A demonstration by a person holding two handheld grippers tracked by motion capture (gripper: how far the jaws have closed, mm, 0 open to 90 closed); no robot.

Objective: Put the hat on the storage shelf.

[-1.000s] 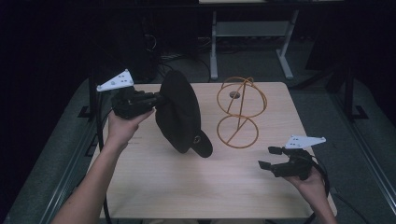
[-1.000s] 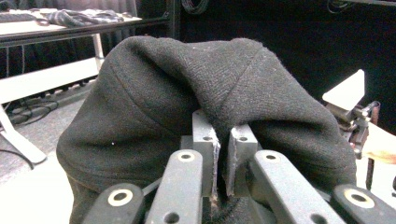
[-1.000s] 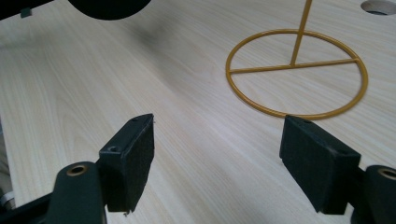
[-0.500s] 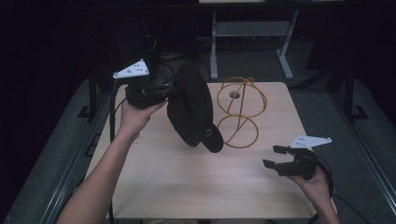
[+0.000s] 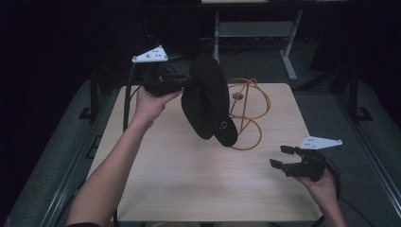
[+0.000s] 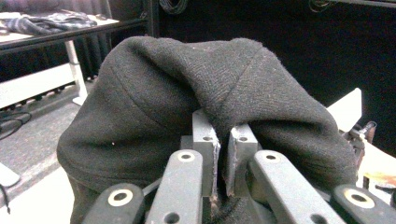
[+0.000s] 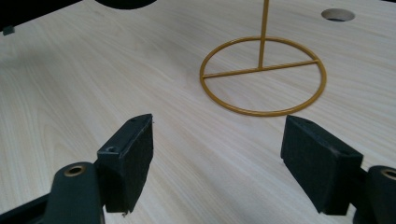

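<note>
Since the earlier frame, the left gripper (image 5: pixel 182 81) has carried the black cap (image 5: pixel 208 101) up and farther toward the far side of the table, so the cap now hangs clear of the tabletop instead of low over it; the right gripper (image 5: pixel 281 157) has hardly shifted near the table's right front corner. Held in the person's left hand (image 5: pixel 152 101), the left gripper is pinching a fold of the cap's dark fabric; in the left gripper view its pads (image 6: pixel 205 140) stand almost together with the cloth (image 6: pixel 187 93) bunched over and around them. From the high view the cap dangles just beside the gold wire stand (image 5: pixel 246 113), overlapping the stand's left side; whether cap and stand touch cannot be told. That stand rises from a round base ring resting on the light wooden table (image 5: pixel 189 189), near a small round hole in the top. Spread wide with nothing between them, the right gripper's jaws hover low over bare wood; in the right gripper view the stand's base ring (image 7: pixel 263 77) lies ahead of them, well apart.
</note>
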